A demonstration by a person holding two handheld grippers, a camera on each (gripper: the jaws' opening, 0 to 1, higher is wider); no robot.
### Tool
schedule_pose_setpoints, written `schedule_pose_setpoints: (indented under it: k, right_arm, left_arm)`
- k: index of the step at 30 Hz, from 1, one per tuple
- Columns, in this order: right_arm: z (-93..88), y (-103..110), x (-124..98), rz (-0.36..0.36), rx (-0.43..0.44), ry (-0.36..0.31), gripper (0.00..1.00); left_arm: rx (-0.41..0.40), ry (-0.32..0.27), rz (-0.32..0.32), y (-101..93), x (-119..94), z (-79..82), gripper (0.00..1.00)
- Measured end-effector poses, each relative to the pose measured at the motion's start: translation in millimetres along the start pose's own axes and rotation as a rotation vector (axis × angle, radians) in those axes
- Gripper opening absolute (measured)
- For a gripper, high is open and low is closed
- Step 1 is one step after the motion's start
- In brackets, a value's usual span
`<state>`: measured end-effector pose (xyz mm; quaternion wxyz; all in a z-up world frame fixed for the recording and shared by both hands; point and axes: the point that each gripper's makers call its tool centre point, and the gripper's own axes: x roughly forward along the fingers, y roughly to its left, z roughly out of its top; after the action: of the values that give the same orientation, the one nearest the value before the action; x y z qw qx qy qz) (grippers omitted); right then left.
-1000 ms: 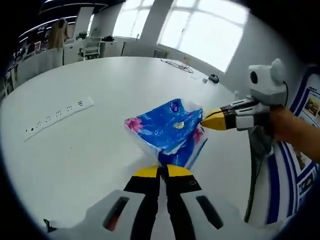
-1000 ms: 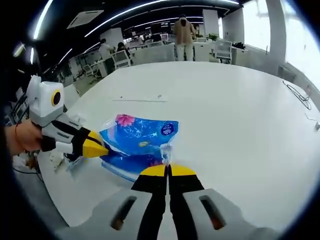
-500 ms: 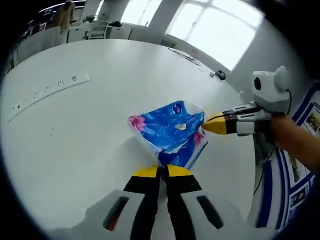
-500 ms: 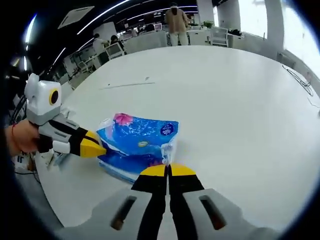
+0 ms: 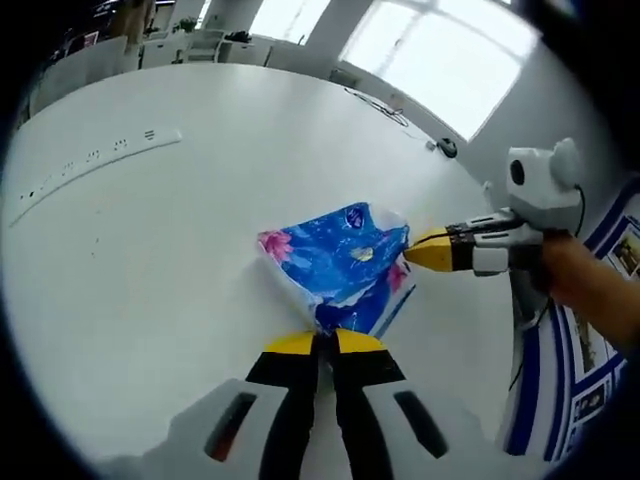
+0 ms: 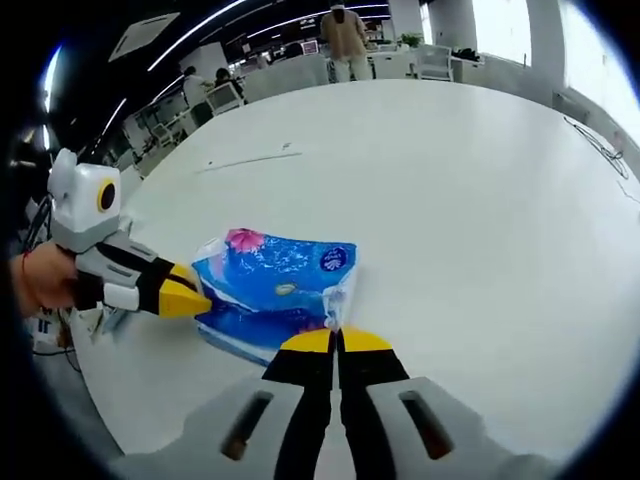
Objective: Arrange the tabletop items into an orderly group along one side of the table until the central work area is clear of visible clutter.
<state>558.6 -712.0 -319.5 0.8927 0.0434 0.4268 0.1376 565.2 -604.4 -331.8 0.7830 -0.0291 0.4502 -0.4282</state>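
A blue tissue pack with pink flowers [image 5: 335,262] lies near the white table's edge, stretched between both grippers. My left gripper [image 5: 325,340] is shut on the near corner of its plastic wrap. The right gripper [image 5: 412,250] comes in from the right, yellow tips shut on the pack's far corner. In the right gripper view the same tissue pack [image 6: 275,288] sits just ahead of my right gripper [image 6: 337,338], which pinches its wrap. The left gripper [image 6: 195,297] holds the opposite end there. I cannot tell whether the pack rests on the table or hangs just above it.
A long power strip [image 5: 90,165] is set in the white table [image 5: 200,120] at the left. A dark mouse [image 5: 446,149] and a cable [image 5: 375,105] lie at the far edge. A person [image 6: 345,30] and office chairs stand beyond the table.
Both views have shifted slightly with the hands. The tissue pack stays pinched at both ends, in about the same place between the grippers.
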Motion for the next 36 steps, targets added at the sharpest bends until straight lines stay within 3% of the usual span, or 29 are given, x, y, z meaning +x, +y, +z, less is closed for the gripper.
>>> schedule_pose_setpoints:
  k: [18, 36]
  right_arm:
    - [-6.6, -1.0, 3.4, -0.006, 0.020, 0.019, 0.03]
    - [-2.8, -0.7, -9.8, -0.029, 0.034, -0.015, 0.13]
  left_arm:
    - [-0.010, -0.001, -0.022, 0.4, 0.3, -3.6, 0.07]
    - [0.022, -0.028, -0.034, -4.1, -10.9, -1.3, 0.26]
